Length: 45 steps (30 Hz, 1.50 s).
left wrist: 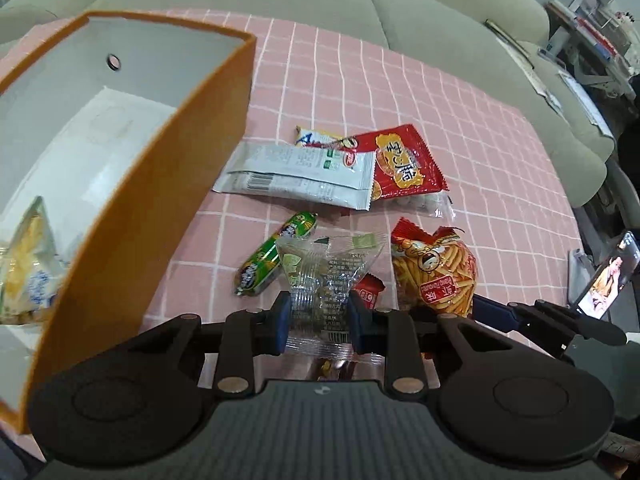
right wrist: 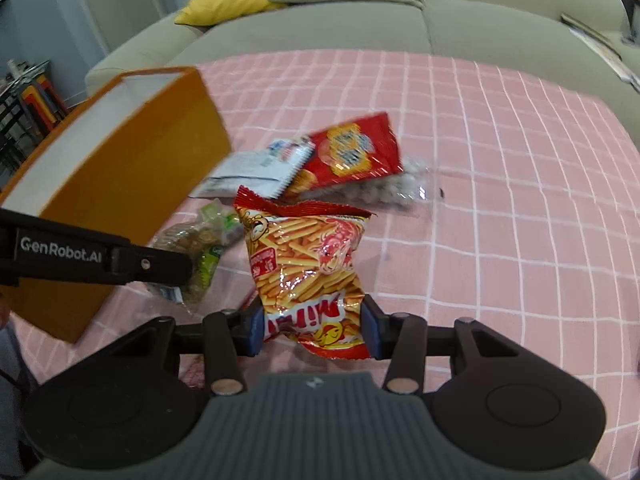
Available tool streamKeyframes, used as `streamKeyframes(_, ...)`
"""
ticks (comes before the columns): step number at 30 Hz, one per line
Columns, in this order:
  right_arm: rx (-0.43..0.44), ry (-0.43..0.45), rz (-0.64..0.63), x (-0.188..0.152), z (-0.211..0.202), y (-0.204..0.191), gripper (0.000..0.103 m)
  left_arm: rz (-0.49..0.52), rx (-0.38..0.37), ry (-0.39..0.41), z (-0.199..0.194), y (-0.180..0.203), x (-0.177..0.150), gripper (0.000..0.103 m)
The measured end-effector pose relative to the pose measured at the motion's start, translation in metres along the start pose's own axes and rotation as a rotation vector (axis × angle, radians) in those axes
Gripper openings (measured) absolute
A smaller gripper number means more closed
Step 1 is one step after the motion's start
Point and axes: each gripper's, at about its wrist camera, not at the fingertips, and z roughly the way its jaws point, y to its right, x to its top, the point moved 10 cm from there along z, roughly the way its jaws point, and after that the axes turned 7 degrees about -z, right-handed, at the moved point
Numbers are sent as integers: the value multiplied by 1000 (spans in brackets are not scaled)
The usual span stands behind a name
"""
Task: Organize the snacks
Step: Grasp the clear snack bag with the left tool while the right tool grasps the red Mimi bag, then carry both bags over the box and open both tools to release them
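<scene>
Our left gripper [left wrist: 319, 322] pinches a crinkly clear packet of nuts [left wrist: 320, 280] between its blue pads, while our right gripper [right wrist: 313, 326] clamps the bottom edge of a glossy, puffed bag of shrimp sticks [right wrist: 306, 268], both just above the pink checked cloth [right wrist: 500, 200]. Beside them stands the stiff orange box [left wrist: 160, 184], white inside and holding one pale packet [left wrist: 28, 264] so far; we judge the sorting barely begun, with a green sausage [left wrist: 276, 256], a flat white sachet [left wrist: 296, 176] and a red cracker pack [left wrist: 404, 164] left on the cloth
</scene>
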Motion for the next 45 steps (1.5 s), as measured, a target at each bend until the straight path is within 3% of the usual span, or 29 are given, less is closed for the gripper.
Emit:
streamKeyframes(7,-21,42,-38,11,-21,-29,44,-15,-37,71,-36,-10,5,32)
streamKeyframes(15,14,148,-165,59,-57,-75,44,-27,-100,179,-94,-30,26,32)
streamKeyframes(24,94,183,-320,114,-69,-142,44,0,-27,240,-139,-85,60,32)
streamKeyframes(34,178,88,-409,144,-29,-188,44,-4,124,161,-117,-143,83,32)
streamKeyframes(40,178,25,-542,145,6,-221,44,25,224,78,-89,-178,77,32)
streamKeyframes(45,136,-70,-606,142,45,-226,44,44,280,13,-68,-198,71,32)
